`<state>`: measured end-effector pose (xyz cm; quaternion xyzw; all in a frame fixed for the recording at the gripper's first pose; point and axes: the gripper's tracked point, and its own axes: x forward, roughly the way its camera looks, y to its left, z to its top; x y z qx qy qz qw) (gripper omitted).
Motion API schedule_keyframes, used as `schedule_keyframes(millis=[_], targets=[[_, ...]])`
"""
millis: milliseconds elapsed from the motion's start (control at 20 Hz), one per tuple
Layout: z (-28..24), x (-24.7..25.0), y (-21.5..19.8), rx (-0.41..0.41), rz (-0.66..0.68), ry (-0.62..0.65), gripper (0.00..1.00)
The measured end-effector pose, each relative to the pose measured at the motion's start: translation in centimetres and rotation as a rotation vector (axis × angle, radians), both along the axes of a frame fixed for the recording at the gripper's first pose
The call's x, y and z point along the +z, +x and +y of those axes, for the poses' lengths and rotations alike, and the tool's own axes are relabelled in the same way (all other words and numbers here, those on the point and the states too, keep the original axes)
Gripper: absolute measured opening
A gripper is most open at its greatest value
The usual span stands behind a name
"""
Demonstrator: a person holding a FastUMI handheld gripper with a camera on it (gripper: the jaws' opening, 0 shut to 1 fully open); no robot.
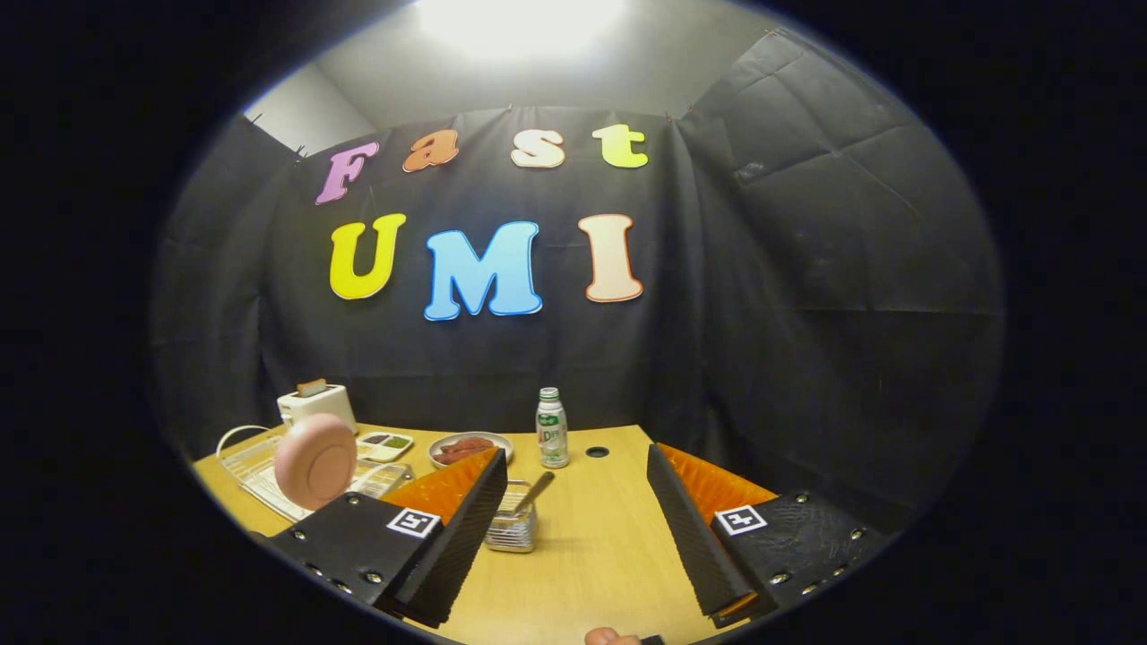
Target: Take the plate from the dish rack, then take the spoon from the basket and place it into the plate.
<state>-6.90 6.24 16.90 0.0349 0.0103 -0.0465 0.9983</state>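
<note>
Gripper [573,528] wide open over bare wooden table [591,555], round pink plate [314,460] upright in white wire dish rack [255,470] beyond left finger.

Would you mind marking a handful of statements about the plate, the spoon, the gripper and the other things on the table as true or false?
1. The pink plate stands on edge in the white dish rack. True.
2. The gripper is shut on the spoon. False: its fingers are spread wide apart with nothing between them; the spoon sits in the wire basket just ahead of the left finger.
3. A bottle stands upright near the table's far edge. True.
4. The toaster is beside the right finger. False: it stands beyond the dish rack, on the left.
5. The plate lies flat on the wooden table. False: it is in the rack.
</note>
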Motion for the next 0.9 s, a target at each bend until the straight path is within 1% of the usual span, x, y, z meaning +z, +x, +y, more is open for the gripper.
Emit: schedule_keyframes(millis=[100,250,600,750,900], targets=[[2.9,1.1,0.2,0.024,0.011,0.026,0.96],[7.9,2.5,1.1,0.088,0.036,0.036,0.96],[19.8,4.1,5.6,0.292,0.152,0.021,0.96],[23.8,2.6,8.3,0.353,0.248,0.036,0.96],[26.4,0.5,10.8,0.384,0.375,0.047,0.96]])
